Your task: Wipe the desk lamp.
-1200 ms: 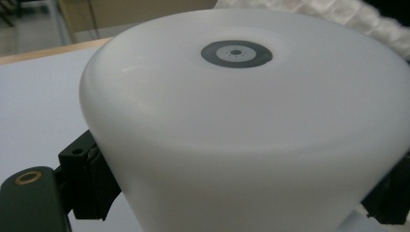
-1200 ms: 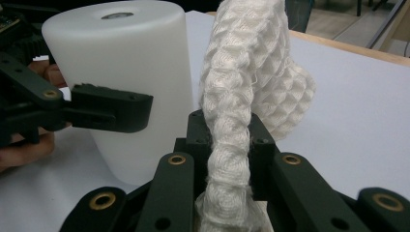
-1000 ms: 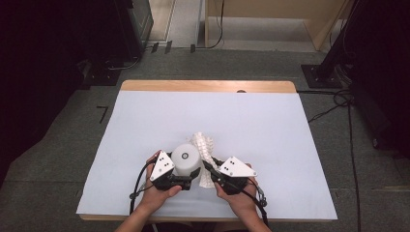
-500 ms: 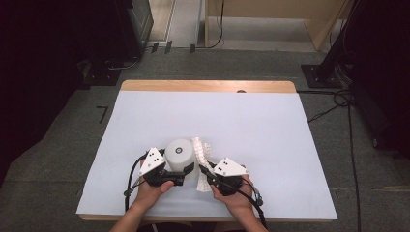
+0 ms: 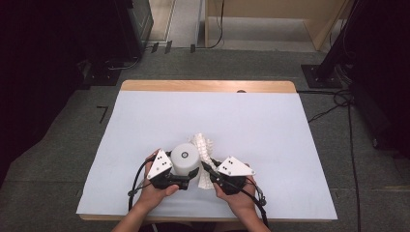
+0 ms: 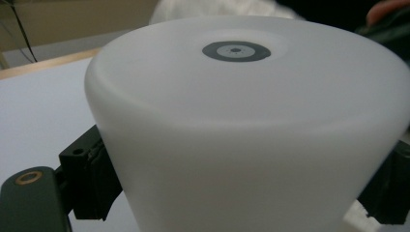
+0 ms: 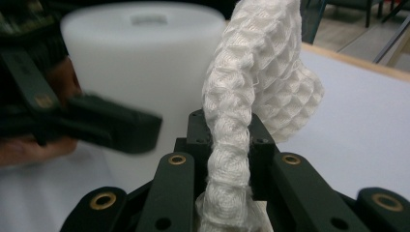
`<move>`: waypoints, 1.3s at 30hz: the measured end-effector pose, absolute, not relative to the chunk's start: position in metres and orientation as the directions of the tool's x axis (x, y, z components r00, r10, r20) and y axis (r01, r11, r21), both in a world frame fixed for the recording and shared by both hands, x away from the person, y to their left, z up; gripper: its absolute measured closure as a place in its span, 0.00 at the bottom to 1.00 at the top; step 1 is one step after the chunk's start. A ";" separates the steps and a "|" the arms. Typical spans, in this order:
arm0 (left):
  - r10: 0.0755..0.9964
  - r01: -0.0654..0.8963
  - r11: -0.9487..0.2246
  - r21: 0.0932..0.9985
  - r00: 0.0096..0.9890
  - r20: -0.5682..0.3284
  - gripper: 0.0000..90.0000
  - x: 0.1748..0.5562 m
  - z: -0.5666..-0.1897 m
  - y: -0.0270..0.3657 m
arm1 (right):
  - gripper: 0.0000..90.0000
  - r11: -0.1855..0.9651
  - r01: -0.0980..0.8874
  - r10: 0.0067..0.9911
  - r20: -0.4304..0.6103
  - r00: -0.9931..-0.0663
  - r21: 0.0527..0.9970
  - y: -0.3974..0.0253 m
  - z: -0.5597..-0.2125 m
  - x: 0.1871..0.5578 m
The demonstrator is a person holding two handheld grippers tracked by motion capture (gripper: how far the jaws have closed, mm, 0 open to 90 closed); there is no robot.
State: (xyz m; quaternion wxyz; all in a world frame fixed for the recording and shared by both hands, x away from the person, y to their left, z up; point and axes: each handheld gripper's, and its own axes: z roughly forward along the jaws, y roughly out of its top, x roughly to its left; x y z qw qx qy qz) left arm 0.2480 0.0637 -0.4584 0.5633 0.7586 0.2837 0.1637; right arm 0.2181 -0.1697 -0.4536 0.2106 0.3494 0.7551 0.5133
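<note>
A white upside-down cup (image 5: pixel 185 157) with a grey ring mark on its base stands near the table's front edge. My left gripper (image 5: pixel 189 175) is shut on it; in the left gripper view the cup (image 6: pixel 241 125) sits between the two black pads (image 6: pixel 89 183). A white foam mesh sleeve (image 5: pixel 202 145) rises just right of the cup, touching or nearly touching it. My right gripper (image 5: pixel 207 168) is shut on the sleeve's lower end. In the right gripper view the sleeve (image 7: pixel 251 87) stands pinched between the jaws of my right gripper (image 7: pixel 227 164), with the cup (image 7: pixel 145 63) behind it.
A white sheet (image 5: pixel 270 130) covers the table, with a wooden strip (image 5: pixel 208 86) along the far edge. Grey carpet surrounds it. Dark equipment (image 5: pixel 58 38) stands at the far left, and cables and a stand base (image 5: pixel 324 75) lie at the far right.
Both hands, with the cup and the sleeve, shifted slightly left and then back right. Both grips stay the same.
</note>
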 end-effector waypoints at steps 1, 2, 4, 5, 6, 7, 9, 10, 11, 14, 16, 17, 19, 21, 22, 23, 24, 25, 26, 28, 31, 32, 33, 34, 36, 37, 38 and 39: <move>0.616 0.245 -0.196 0.950 0.784 -0.075 0.10 0.248 -0.458 0.065 | 0.87 0.236 0.318 0.742 0.041 -0.669 0.918 -0.168 -0.457 0.219; 0.622 0.241 -0.183 0.953 0.779 -0.078 0.10 0.249 -0.456 0.067 | 0.87 0.242 0.324 0.741 0.041 -0.670 0.915 -0.167 -0.459 0.220; 0.632 0.237 -0.183 0.954 0.771 -0.070 0.10 0.250 -0.457 0.069 | 0.87 0.255 0.334 0.738 0.040 -0.674 0.907 -0.165 -0.463 0.221; 0.637 0.241 -0.187 0.952 0.768 -0.069 0.10 0.251 -0.457 0.069 | 0.87 0.259 0.335 0.737 0.039 -0.675 0.906 -0.164 -0.463 0.221; 0.647 0.244 -0.196 0.950 0.760 -0.062 0.10 0.251 -0.459 0.069 | 0.87 0.260 0.336 0.737 0.039 -0.675 0.905 -0.164 -0.463 0.221; 0.659 0.244 -0.208 0.947 0.750 -0.049 0.10 0.252 -0.461 0.068 | 0.87 0.258 0.337 0.738 0.040 -0.673 0.905 -0.165 -0.463 0.222; 0.669 0.242 -0.235 0.941 0.743 -0.024 0.10 0.253 -0.464 0.066 | 0.87 0.253 0.338 0.744 0.042 -0.667 0.906 -0.167 -0.463 0.223; 0.671 0.239 -0.251 0.938 0.742 -0.009 0.10 0.253 -0.467 0.064 | 0.87 0.248 0.339 0.751 0.041 -0.659 0.907 -0.169 -0.463 0.223; 0.671 0.239 -0.263 0.935 0.741 -0.001 0.10 0.253 -0.469 0.064 | 0.87 0.235 0.343 0.766 0.044 -0.642 0.909 -0.171 -0.463 0.223; 0.675 0.234 -0.286 0.929 0.737 0.022 0.09 0.254 -0.474 0.062 | 0.87 0.208 0.348 0.792 0.052 -0.609 0.914 -0.179 -0.462 0.226; 0.673 0.234 -0.290 0.928 0.739 0.025 0.09 0.255 -0.476 0.063 | 0.87 0.199 0.347 0.799 0.054 -0.599 0.917 -0.183 -0.462 0.228; 0.673 0.238 -0.286 0.928 0.739 0.018 0.09 0.255 -0.476 0.064 | 0.87 0.193 0.353 0.803 0.060 -0.594 0.916 -0.185 -0.462 0.228; 0.670 0.246 -0.284 0.927 0.742 0.009 0.09 0.256 -0.476 0.066 | 0.87 0.180 0.358 0.807 0.071 -0.587 0.916 -0.187 -0.463 0.229; 0.684 0.246 -0.287 0.926 0.729 0.019 0.09 0.253 -0.476 0.064 | 0.87 0.179 0.359 0.808 0.071 -0.584 0.916 -0.189 -0.463 0.230; 0.696 0.252 -0.291 0.923 0.717 0.023 0.08 0.252 -0.477 0.063 | 0.87 0.180 0.357 0.808 0.069 -0.585 0.916 -0.189 -0.463 0.231; 0.709 0.262 -0.292 0.920 0.705 0.024 0.08 0.250 -0.478 0.061 | 0.87 0.180 0.360 0.809 0.070 -0.584 0.916 -0.189 -0.464 0.231; 0.719 0.272 -0.295 0.916 0.695 0.026 0.06 0.249 -0.479 0.059 | 0.87 0.179 0.360 0.809 0.071 -0.583 0.916 -0.189 -0.464 0.232; 0.740 0.283 -0.300 0.911 0.672 0.035 0.06 0.247 -0.479 0.057 | 0.87 0.182 0.357 0.808 0.068 -0.585 0.916 -0.188 -0.464 0.232; 0.752 0.290 -0.294 0.911 0.659 0.033 0.06 0.246 -0.479 0.056 | 0.87 0.181 0.359 0.807 0.070 -0.586 0.915 -0.188 -0.464 0.233; 0.788 0.332 -0.279 0.901 0.616 0.017 0.04 0.243 -0.478 0.053 | 0.87 0.181 0.365 0.805 0.075 -0.588 0.913 -0.187 -0.465 0.234; 0.828 0.356 -0.253 0.899 0.560 0.012 0.04 0.238 -0.477 0.047 | 0.87 0.190 0.365 0.799 0.072 -0.597 0.912 -0.183 -0.466 0.235; 0.831 0.352 -0.252 0.901 0.557 0.015 0.06 0.236 -0.477 0.045 | 0.87 0.192 0.364 0.795 0.073 -0.602 0.911 -0.182 -0.467 0.235; 0.833 0.349 -0.253 0.902 0.553 0.019 0.09 0.235 -0.477 0.044 | 0.87 0.197 0.366 0.791 0.072 -0.607 0.910 -0.180 -0.467 0.234; 0.829 0.344 -0.259 0.903 0.559 0.024 0.09 0.235 -0.476 0.044 | 0.87 0.203 0.363 0.789 0.067 -0.611 0.909 -0.179 -0.468 0.234; 0.813 0.346 -0.257 0.902 0.583 0.008 0.09 0.238 -0.476 0.048 | 0.87 0.211 0.363 0.784 0.065 -0.617 0.907 -0.176 -0.468 0.234; 0.804 0.348 -0.249 0.904 0.595 -0.007 0.09 0.240 -0.476 0.051 | 0.87 0.217 0.358 0.781 0.058 -0.622 0.908 -0.175 -0.469 0.233; 0.793 0.352 -0.236 0.906 0.609 -0.030 0.09 0.242 -0.475 0.055 | 0.87 0.217 0.360 0.779 0.061 -0.624 0.907 -0.174 -0.469 0.233; 0.777 0.352 -0.221 0.910 0.627 -0.054 0.09 0.244 -0.474 0.059 | 0.87 0.220 0.358 0.778 0.059 -0.626 0.908 -0.173 -0.468 0.233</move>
